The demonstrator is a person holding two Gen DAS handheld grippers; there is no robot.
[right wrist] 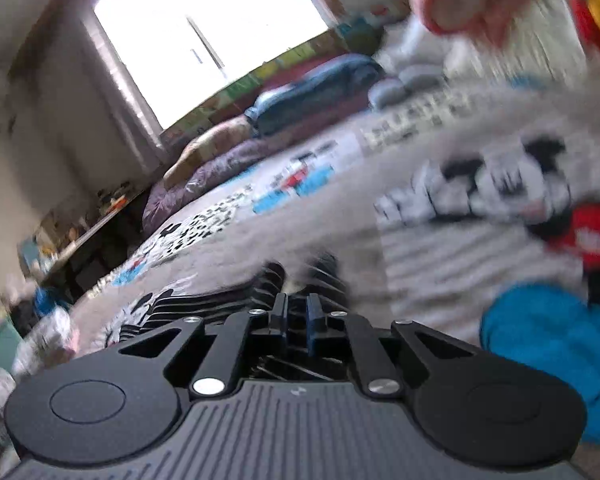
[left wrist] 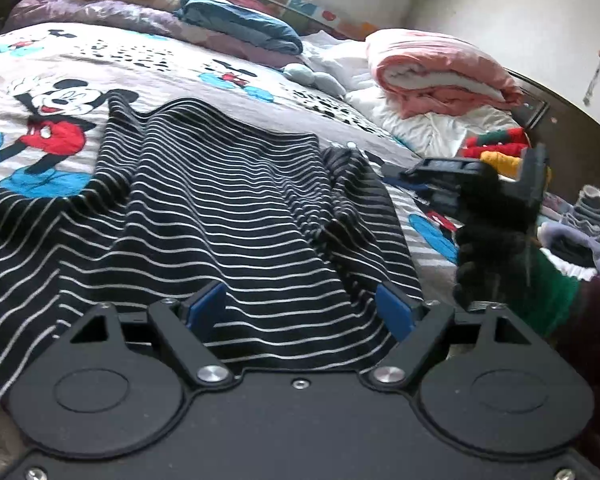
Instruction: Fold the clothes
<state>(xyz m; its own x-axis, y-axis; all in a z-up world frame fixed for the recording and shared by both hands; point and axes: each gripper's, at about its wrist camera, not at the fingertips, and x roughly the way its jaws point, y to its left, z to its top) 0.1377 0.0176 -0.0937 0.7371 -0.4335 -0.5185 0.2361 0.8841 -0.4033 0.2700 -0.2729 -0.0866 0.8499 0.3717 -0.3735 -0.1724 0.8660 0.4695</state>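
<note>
Striped shirt (left wrist: pixel 204 208) lay spread on the bed, on a cartoon-mouse bedspread (left wrist: pixel 60 64), black with thin white stripes, wrinkled. Left claw (left wrist: pixel 300 312) stood apart, blue pads (left wrist: pixel 208 304) wide over the shirt's near edge, not gripping it. Right claw (right wrist: pixel 296 320) was clamped together on a fold of the striped fabric; view blurred. Seen from the left camera, the right claw sat off the shirt's right side in a black-gloved hand (left wrist: pixel 488 240). Beyond: pink blanket (left wrist: pixel 440 72), blue bundle (left wrist: pixel 240 24), window (right wrist: pixel 204 32).
</note>
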